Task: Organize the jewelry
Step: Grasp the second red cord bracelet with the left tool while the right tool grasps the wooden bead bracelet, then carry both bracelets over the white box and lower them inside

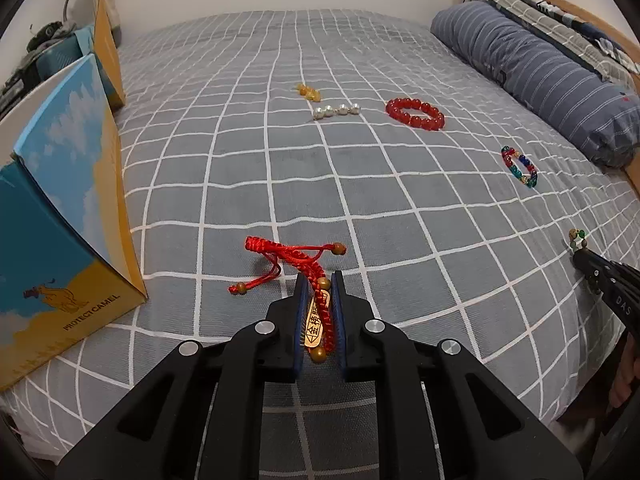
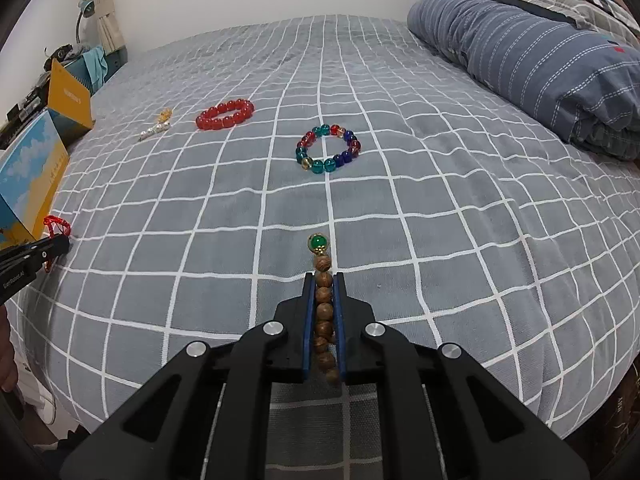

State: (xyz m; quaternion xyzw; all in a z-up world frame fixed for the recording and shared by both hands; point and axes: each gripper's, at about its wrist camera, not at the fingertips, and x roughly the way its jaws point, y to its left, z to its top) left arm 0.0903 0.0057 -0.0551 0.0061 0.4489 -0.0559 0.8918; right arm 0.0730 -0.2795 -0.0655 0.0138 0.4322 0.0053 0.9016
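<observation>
My left gripper (image 1: 320, 280) pinches the red braided bracelet (image 1: 304, 264), my right gripper (image 2: 323, 280) the wooden bead bracelet (image 2: 323, 304); the red bead bracelet (image 2: 225, 114) at eleven o'clock and the multicolored bead bracelet (image 2: 328, 148) at twelve wait on the bed (image 2: 440, 240).

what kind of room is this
Most likely a bedroom: the jewelry lies on a bed with a grey checked sheet, a rolled striped quilt sits at its side, and curtains hang behind.
</observation>
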